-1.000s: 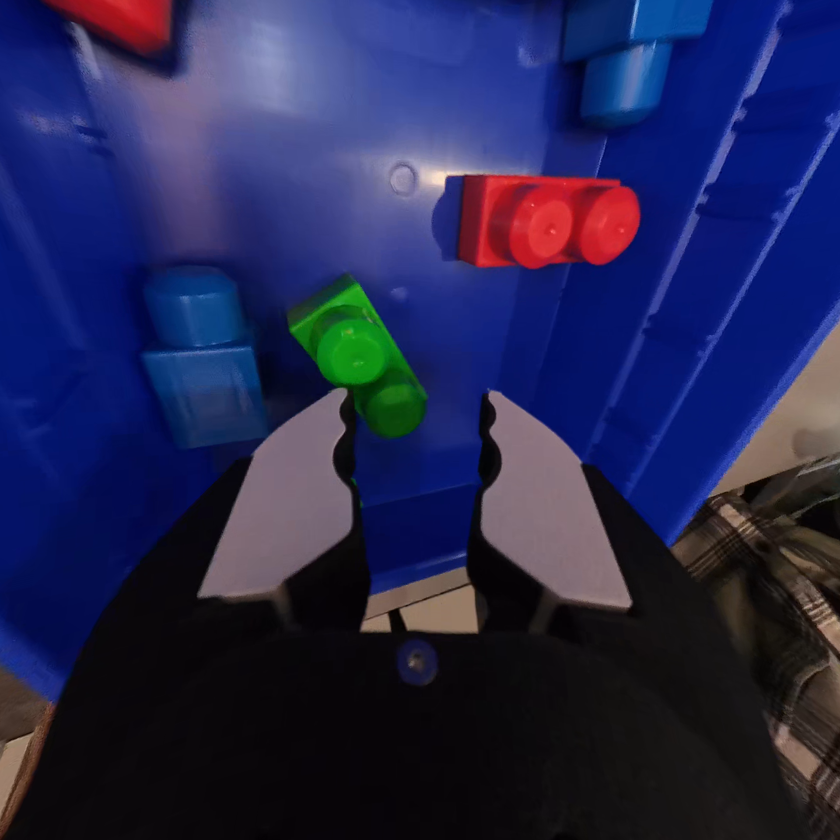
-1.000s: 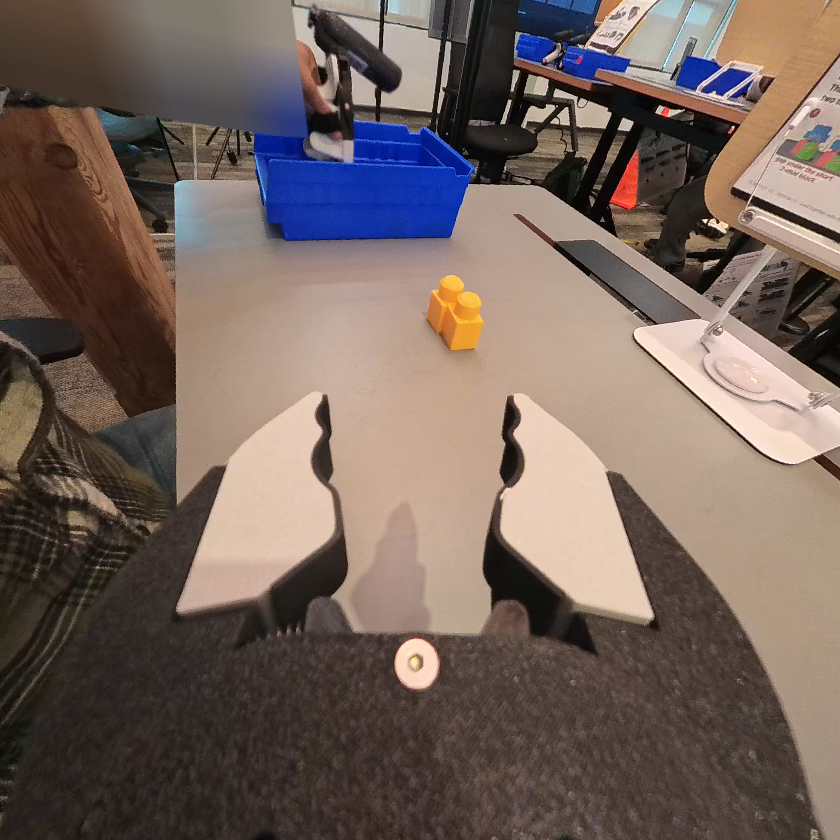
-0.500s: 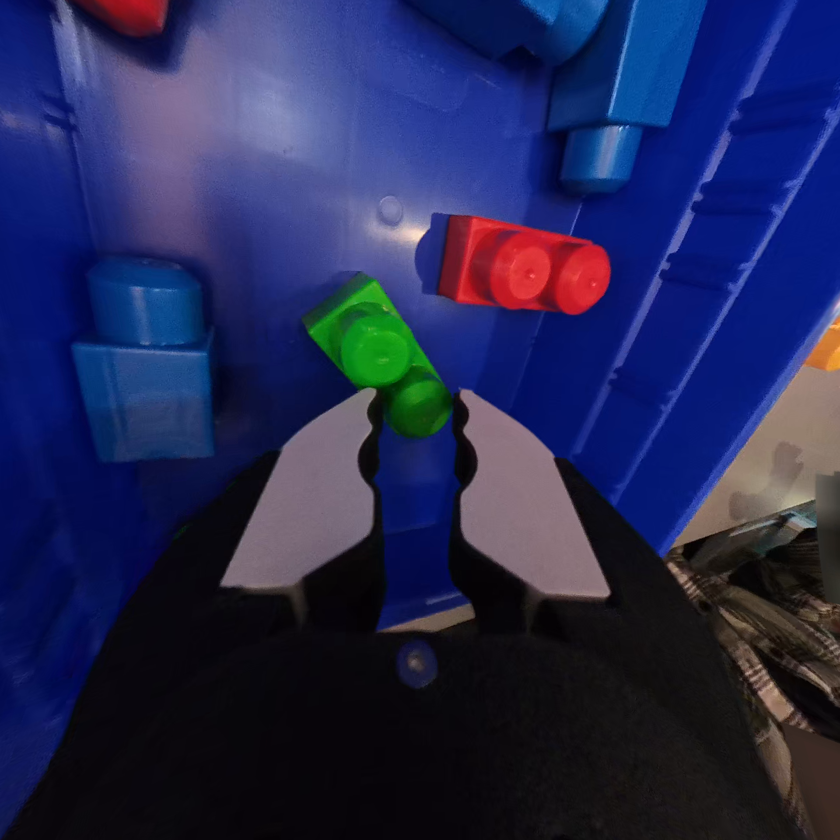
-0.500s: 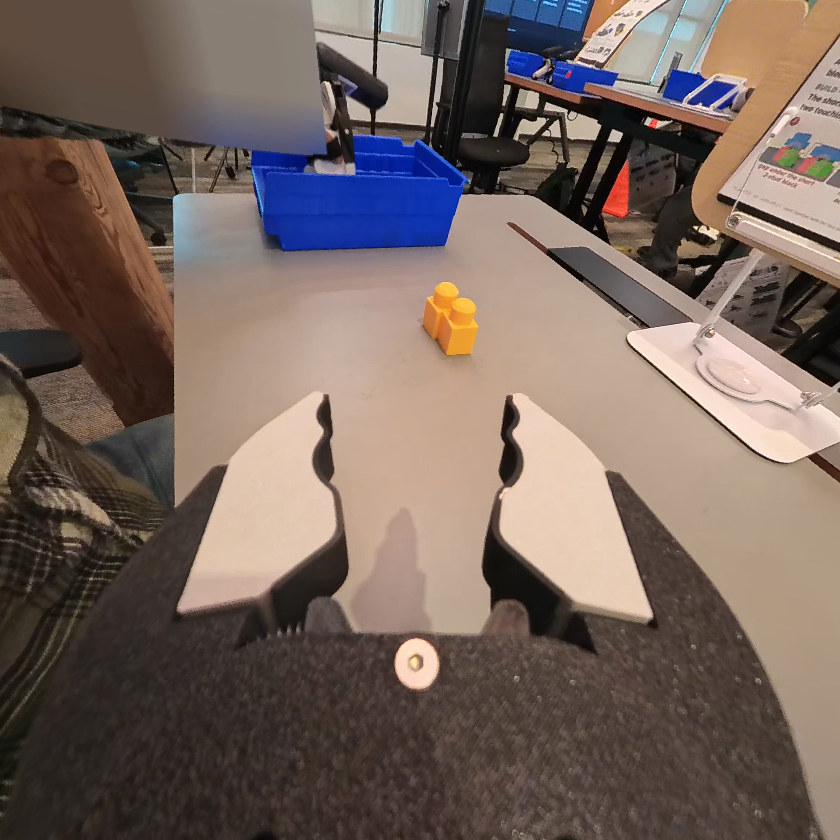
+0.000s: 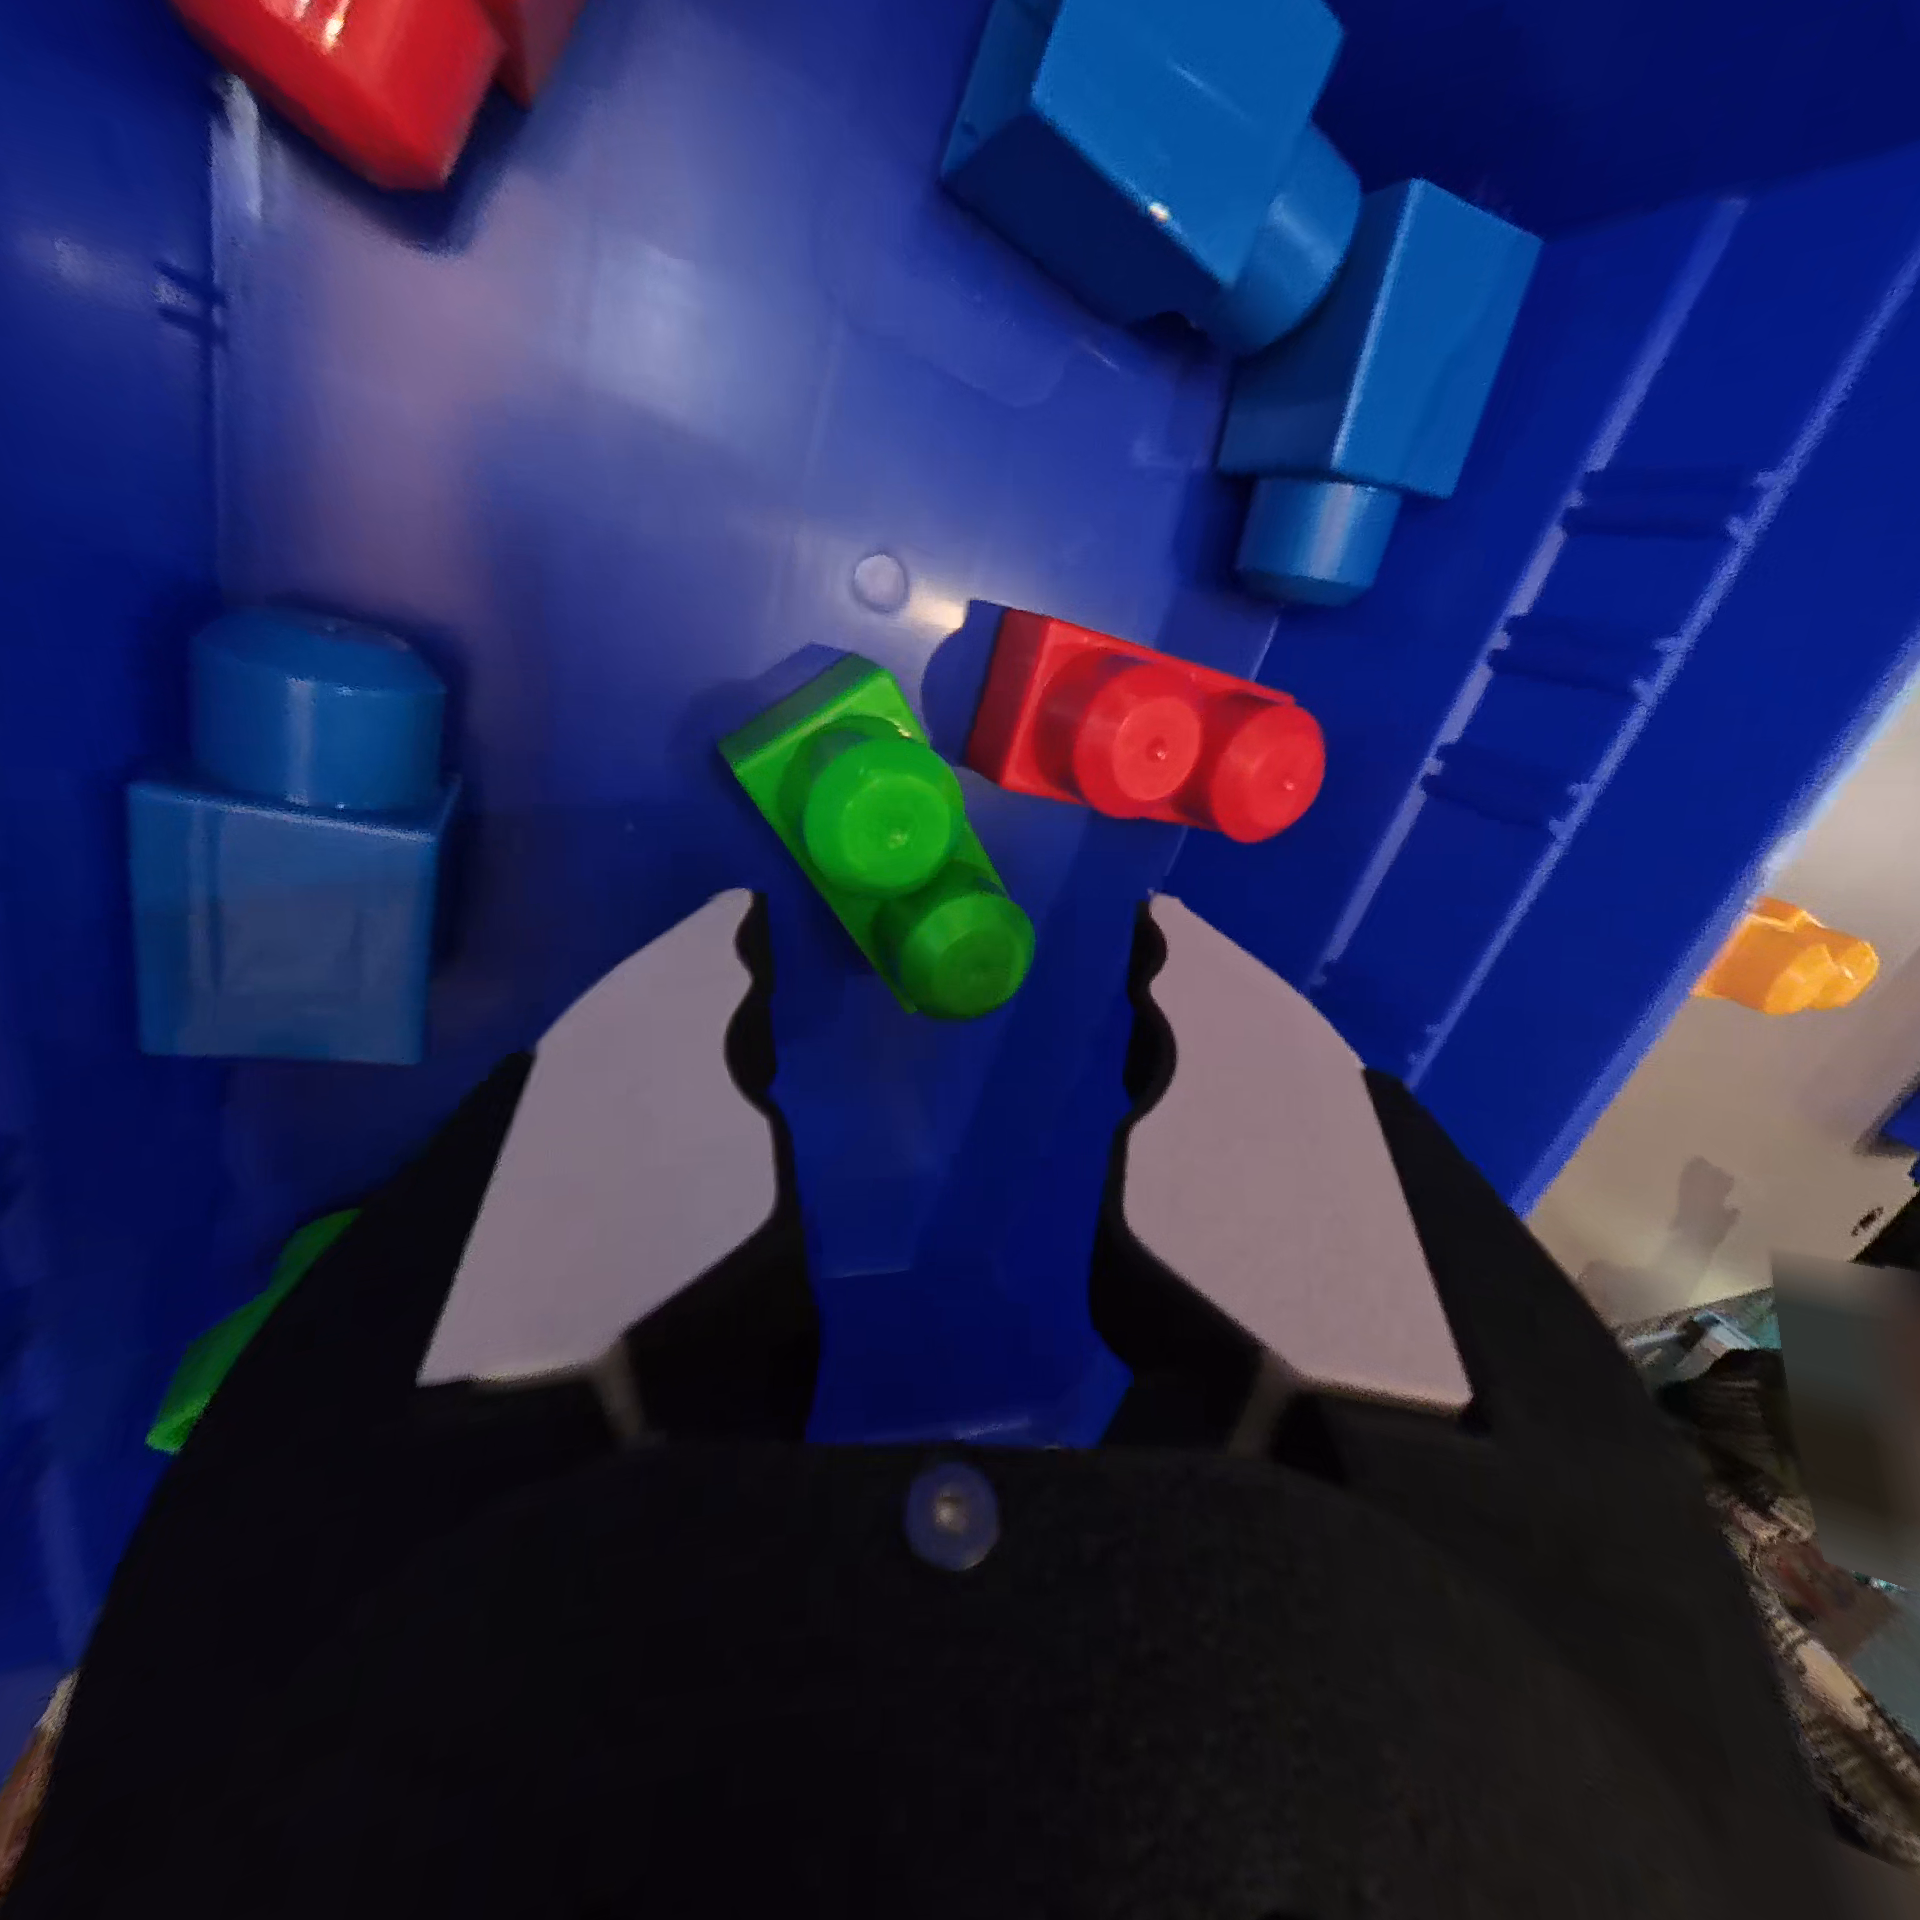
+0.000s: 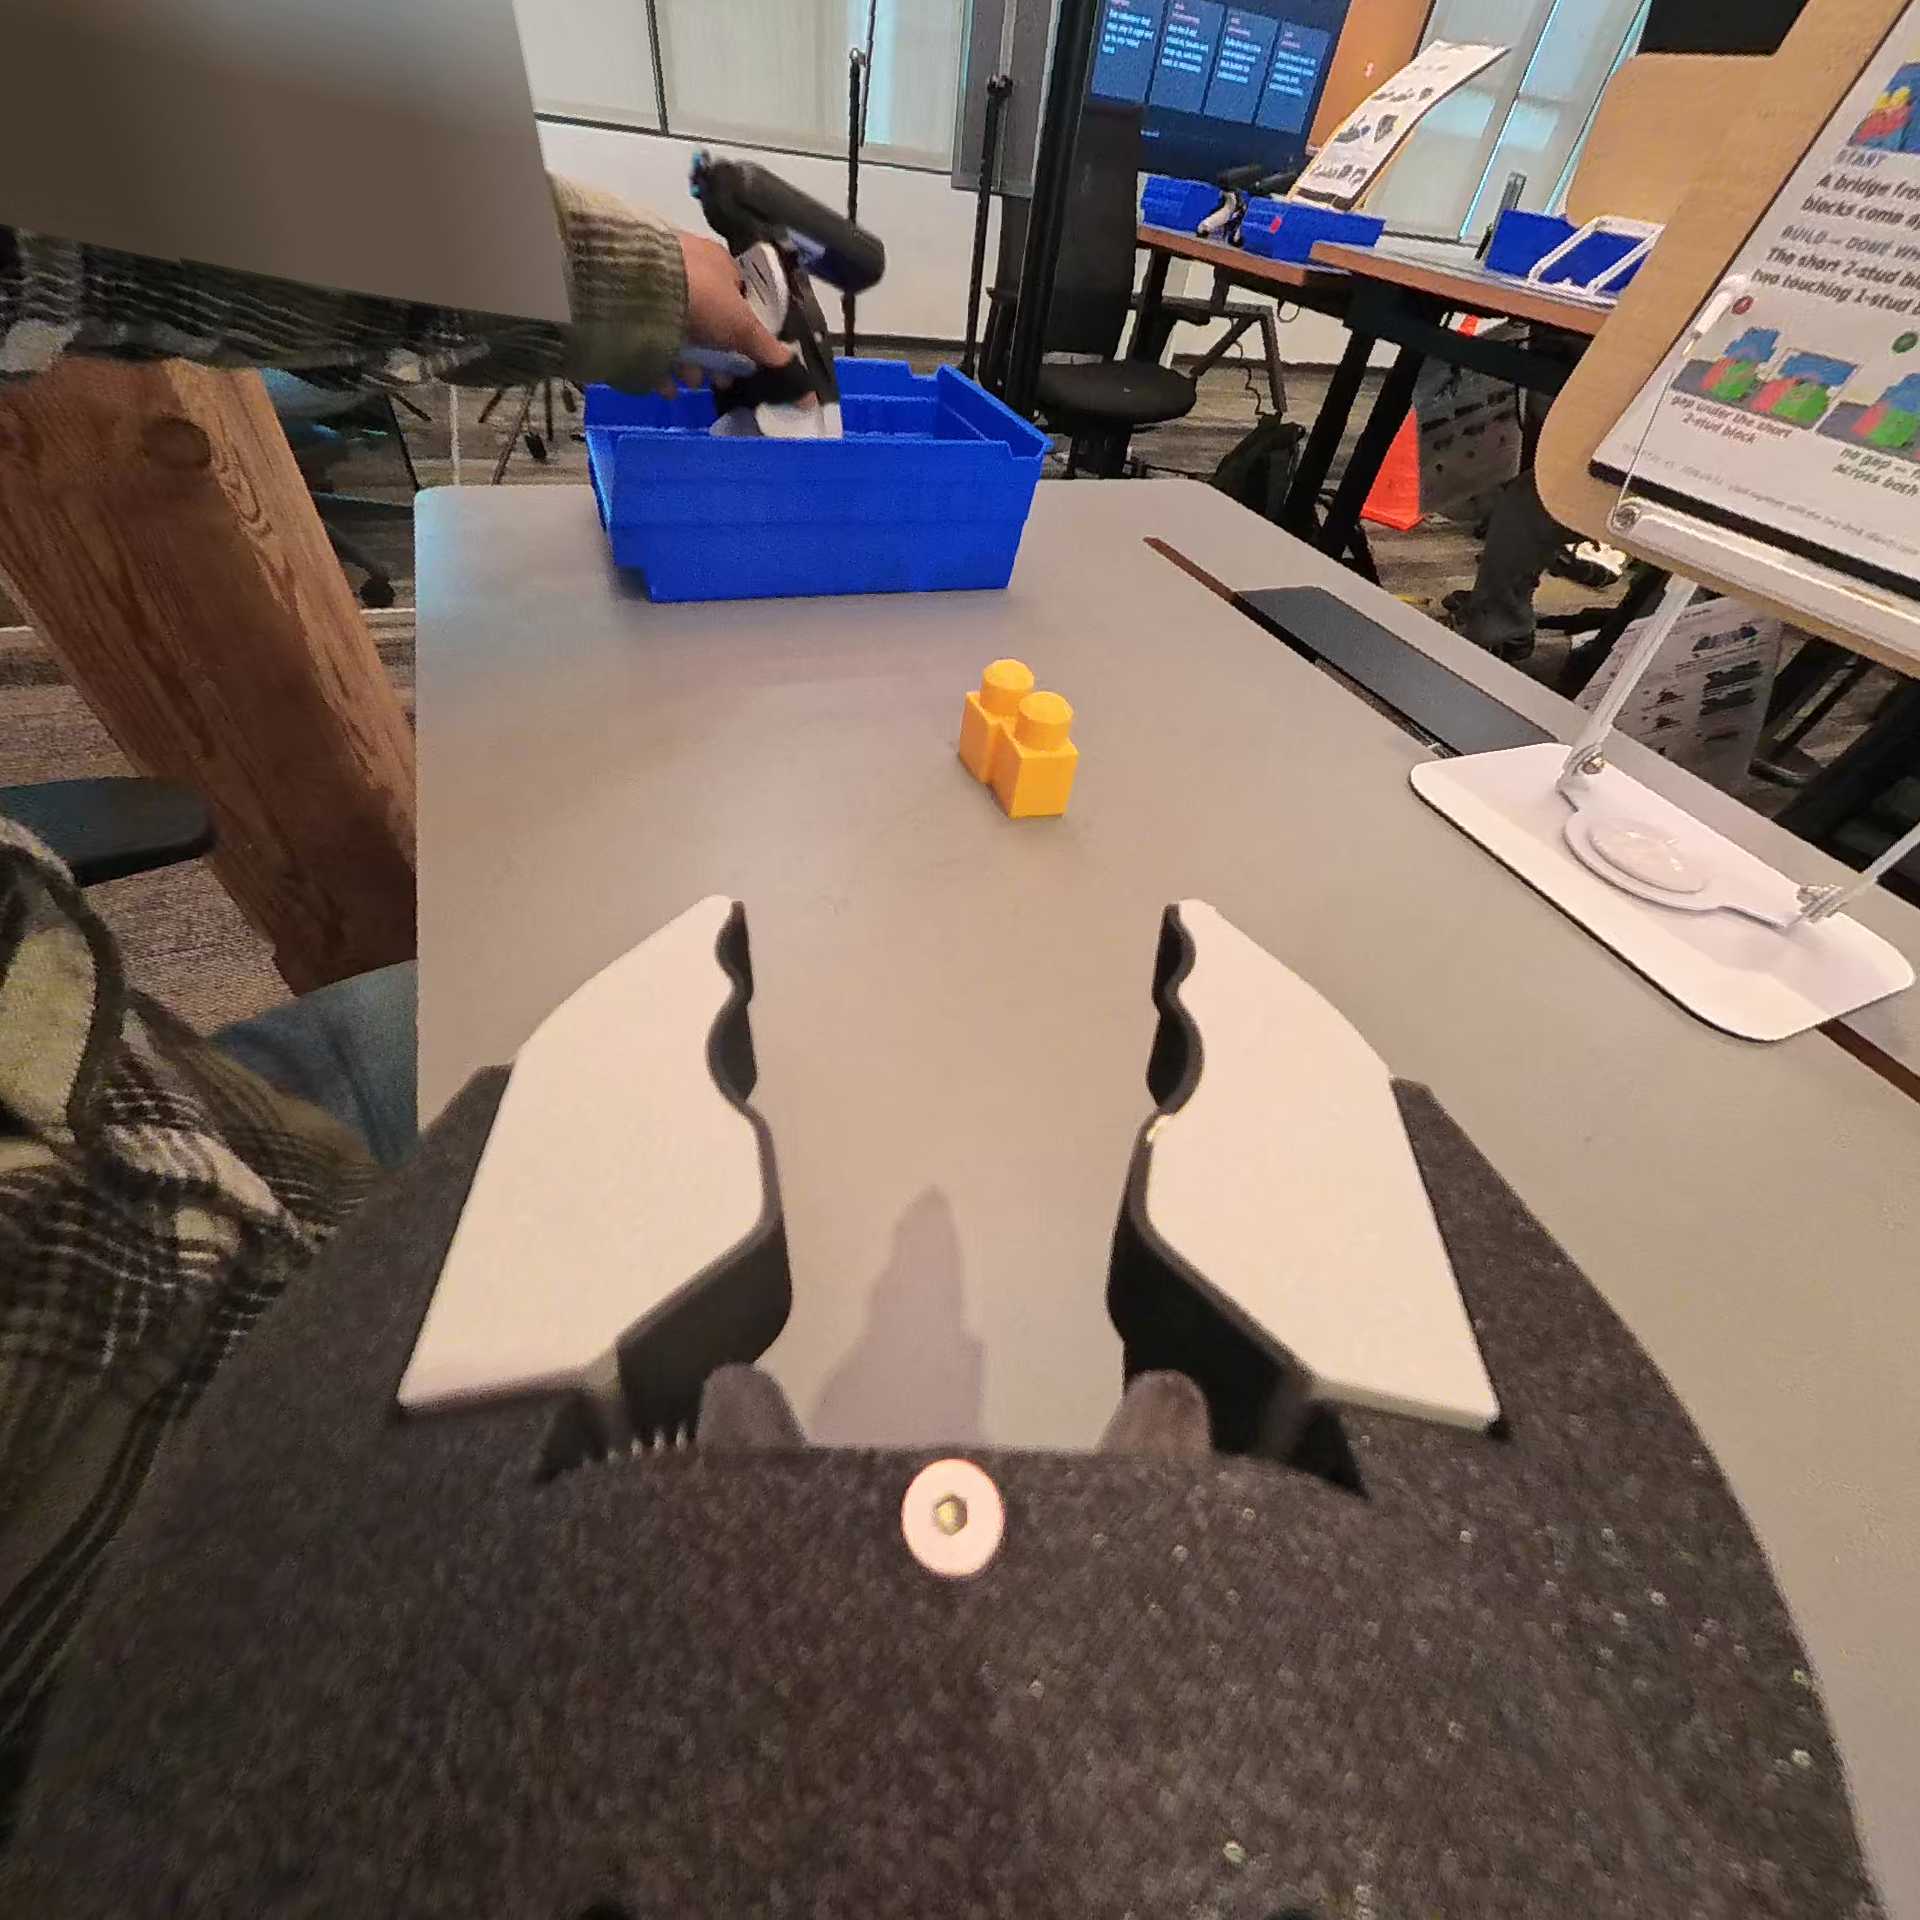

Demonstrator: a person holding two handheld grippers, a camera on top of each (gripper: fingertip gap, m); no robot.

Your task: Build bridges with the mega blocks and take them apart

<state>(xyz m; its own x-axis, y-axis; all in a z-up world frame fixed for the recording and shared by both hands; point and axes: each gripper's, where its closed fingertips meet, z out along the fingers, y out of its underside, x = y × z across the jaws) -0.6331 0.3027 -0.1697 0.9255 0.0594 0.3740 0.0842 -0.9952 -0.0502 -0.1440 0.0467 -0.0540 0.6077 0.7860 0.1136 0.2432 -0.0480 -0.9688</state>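
My left gripper [image 5: 943, 920] is open inside the blue bin [image 5: 644, 395], just above a green two-stud block [image 5: 883, 842] that lies on the bin floor and reaches between the fingertips. A red two-stud block [image 5: 1138, 743] lies just right of it. My right gripper [image 6: 951, 920] is open and empty, low over the grey table [image 6: 727, 790]. An orange two-stud block [image 6: 1018, 740] stands on the table ahead of it; it also shows in the left wrist view [image 5: 1782, 956]. The left gripper [image 6: 779, 416] shows far off in the blue bin [image 6: 821, 509].
The bin also holds light blue blocks [image 5: 296, 852] [image 5: 1247, 218], a red block [image 5: 353, 73] at the top and a green piece [image 5: 249, 1330] at the lower left. A white stand [image 6: 1662, 883] with an instruction board stands at the right. A wooden post [image 6: 197, 644] is at the left.
My left gripper narrowed around the green block's stud, then opened wide again and drew back a little; the green block stays on the bin floor. The right gripper has barely moved.
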